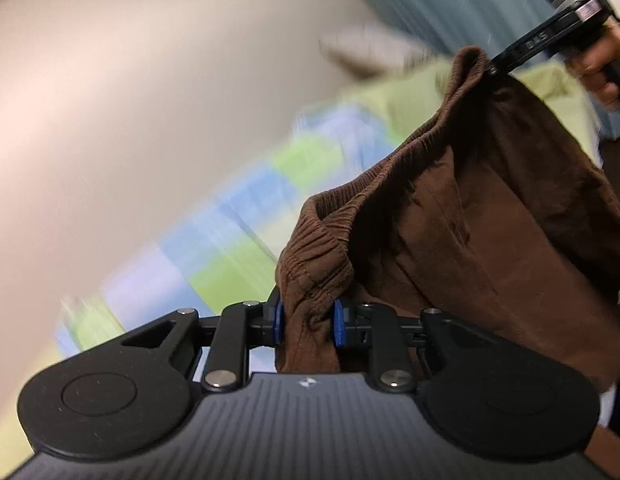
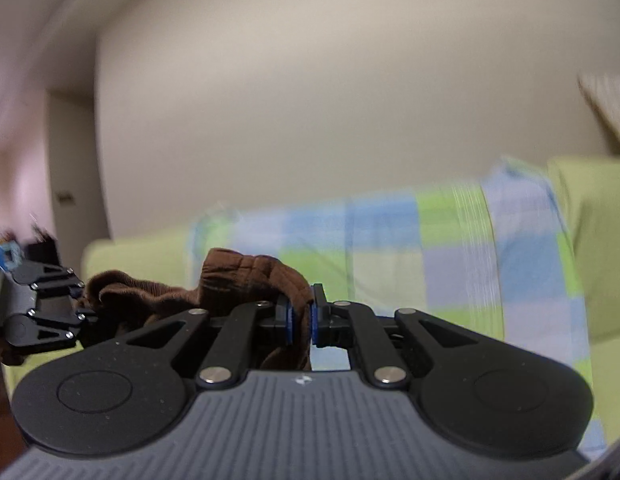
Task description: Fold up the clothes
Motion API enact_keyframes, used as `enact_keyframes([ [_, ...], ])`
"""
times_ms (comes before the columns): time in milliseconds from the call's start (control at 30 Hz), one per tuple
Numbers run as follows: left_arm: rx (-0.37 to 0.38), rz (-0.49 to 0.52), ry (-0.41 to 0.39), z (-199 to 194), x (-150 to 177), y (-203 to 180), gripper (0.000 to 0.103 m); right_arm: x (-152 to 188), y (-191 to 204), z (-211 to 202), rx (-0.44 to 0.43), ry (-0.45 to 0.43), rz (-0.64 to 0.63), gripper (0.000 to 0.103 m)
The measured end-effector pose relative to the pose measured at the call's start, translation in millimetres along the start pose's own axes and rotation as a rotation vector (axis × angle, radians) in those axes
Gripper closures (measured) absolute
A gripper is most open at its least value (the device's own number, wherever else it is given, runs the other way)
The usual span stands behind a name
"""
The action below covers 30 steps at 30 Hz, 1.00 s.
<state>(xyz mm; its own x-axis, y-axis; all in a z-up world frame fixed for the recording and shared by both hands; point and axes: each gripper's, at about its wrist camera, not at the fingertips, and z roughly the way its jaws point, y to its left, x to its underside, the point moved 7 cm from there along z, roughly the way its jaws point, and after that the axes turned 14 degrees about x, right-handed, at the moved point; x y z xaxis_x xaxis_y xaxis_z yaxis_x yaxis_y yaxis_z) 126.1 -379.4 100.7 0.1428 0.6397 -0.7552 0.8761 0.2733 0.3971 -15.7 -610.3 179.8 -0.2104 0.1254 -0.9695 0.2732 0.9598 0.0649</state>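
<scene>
We see a bed [image 2: 130,258] under a lime-green sheet, with a folded blanket [image 2: 389,240] checked in blue, lilac and green lying directly on it, and a lime-green pillow [image 2: 593,240] just beside that blanket.

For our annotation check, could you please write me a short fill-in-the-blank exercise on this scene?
1. Both grippers are shut on the ____ elasticated fabric garment.
2. The left gripper pinches its gathered ____.
3. The right gripper has ____ finger pads.
4. Behind lies checked bedding in blue and ____.

Missing words: brown; waistband; blue; green
</scene>
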Motion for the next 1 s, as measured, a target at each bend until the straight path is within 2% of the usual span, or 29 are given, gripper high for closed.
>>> enact_keyframes([
  [100,0.044,-0.063,0.116,90,46,8,0.075,59,-37,96,0.016,0.175,0.062,0.097],
  [200,0.099,-0.104,0.22,165,93,14,0.075,123,-63,170,0.034,0.322,0.094,0.097],
  [267,0.118,-0.122,0.254,188,115,16,0.075,159,-74,207,0.057,0.394,0.093,0.097],
  [333,0.128,-0.133,0.267,213,128,22,0.075,170,-80,227,0.075,0.411,0.082,0.097],
  [400,0.124,-0.159,0.259,219,144,34,0.075,172,-89,259,0.095,0.405,0.062,0.097],
  [433,0.122,-0.162,0.258,224,137,36,0.075,171,-92,268,0.094,0.398,0.059,0.097],
  [533,0.119,-0.206,0.287,256,148,48,0.073,174,-93,303,0.106,0.401,0.01,0.097],
  [600,0.132,-0.241,0.316,268,151,53,0.066,201,-91,327,0.112,0.486,-0.018,0.096],
  [633,0.123,-0.249,0.313,265,154,56,0.06,214,-91,336,0.116,0.53,-0.03,0.093],
  [667,0.113,-0.255,0.308,260,158,58,0.055,220,-93,339,0.123,0.544,-0.037,0.085],
  [700,0.105,-0.262,0.303,259,158,60,0.054,222,-94,340,0.128,0.546,-0.04,0.078],
  [767,0.051,-0.286,0.277,236,161,70,0.053,220,-100,330,0.15,0.519,-0.019,0.072],
  [833,0.015,-0.308,0.268,215,164,77,0.052,214,-106,317,0.192,0.484,-0.005,0.072],
  [900,0.012,-0.332,0.258,195,165,78,0.052,203,-108,295,0.217,0.438,0.01,0.07],
  [933,0.017,-0.348,0.252,180,167,76,0.052,198,-106,283,0.206,0.421,0.023,0.069],
  [1000,0.039,-0.379,0.244,151,171,68,0.051,192,-87,241,0.126,0.391,0.047,0.069],
])
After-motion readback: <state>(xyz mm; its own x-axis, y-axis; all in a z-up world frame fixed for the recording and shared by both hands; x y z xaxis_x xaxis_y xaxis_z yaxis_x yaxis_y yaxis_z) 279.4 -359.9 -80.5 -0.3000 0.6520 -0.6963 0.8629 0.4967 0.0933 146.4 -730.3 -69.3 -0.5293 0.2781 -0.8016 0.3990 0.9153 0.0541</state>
